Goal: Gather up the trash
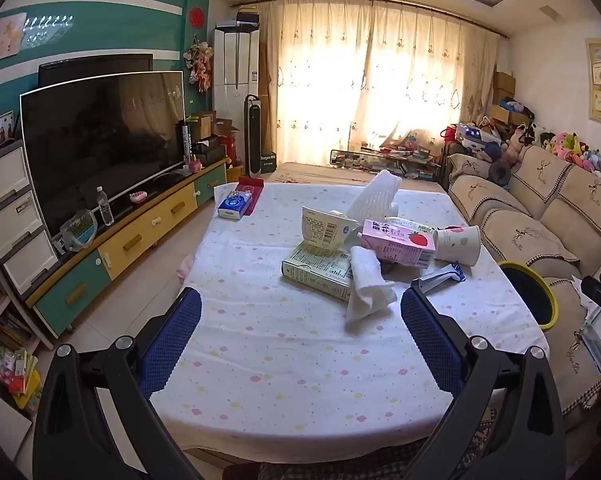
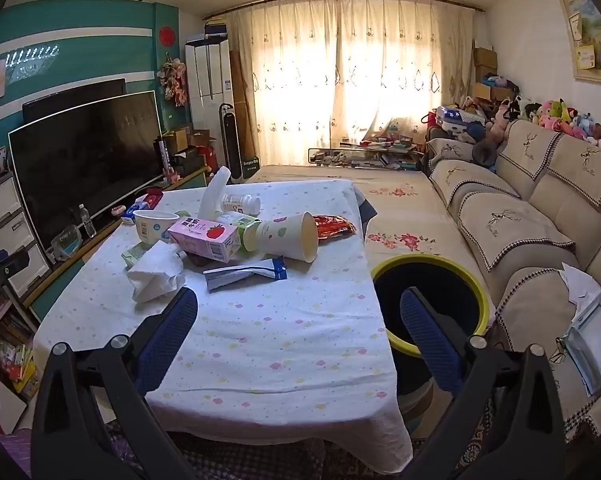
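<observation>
Trash lies piled on the table: a pink strawberry milk carton, a tipped paper cup, a crumpled white tissue, a green box, a yogurt tub, a blue-white wrapper. In the right wrist view I see the carton, cup, tissue, wrapper and a red wrapper. A black bin with a yellow rim stands right of the table, also in the left wrist view. My left gripper is open, empty, in front of the pile. My right gripper is open, empty, over the table's right edge.
A beige sofa runs along the right with plush toys on top. A TV on a low cabinet stands left. A blue tissue pack lies at the table's far left corner. Papers lie on the sofa seat.
</observation>
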Motion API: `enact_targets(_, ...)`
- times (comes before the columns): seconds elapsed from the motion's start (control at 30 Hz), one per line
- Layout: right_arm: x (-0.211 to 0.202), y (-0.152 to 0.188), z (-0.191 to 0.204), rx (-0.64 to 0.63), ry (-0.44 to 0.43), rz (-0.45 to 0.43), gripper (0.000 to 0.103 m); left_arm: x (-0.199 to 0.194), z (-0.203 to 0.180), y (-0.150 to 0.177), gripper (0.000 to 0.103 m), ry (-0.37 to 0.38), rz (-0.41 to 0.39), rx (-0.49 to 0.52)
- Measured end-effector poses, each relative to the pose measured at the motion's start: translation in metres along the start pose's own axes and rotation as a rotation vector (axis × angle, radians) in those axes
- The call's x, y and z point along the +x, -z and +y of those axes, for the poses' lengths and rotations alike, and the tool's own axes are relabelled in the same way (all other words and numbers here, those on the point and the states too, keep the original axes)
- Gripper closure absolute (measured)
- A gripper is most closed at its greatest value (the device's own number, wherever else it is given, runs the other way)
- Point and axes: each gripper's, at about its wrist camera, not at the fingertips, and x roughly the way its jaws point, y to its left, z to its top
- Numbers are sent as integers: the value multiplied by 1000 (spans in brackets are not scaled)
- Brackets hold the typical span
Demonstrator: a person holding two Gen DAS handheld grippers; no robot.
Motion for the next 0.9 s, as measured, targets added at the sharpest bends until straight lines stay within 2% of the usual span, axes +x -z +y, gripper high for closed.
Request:
enact_targets(0.43,9,7,1,2,-4,13,6,9,-10,1,5,1,9,4)
enact_targets(0.9,12,7,1,4,-2,26,6,7,-4,-2,5,11,14,7)
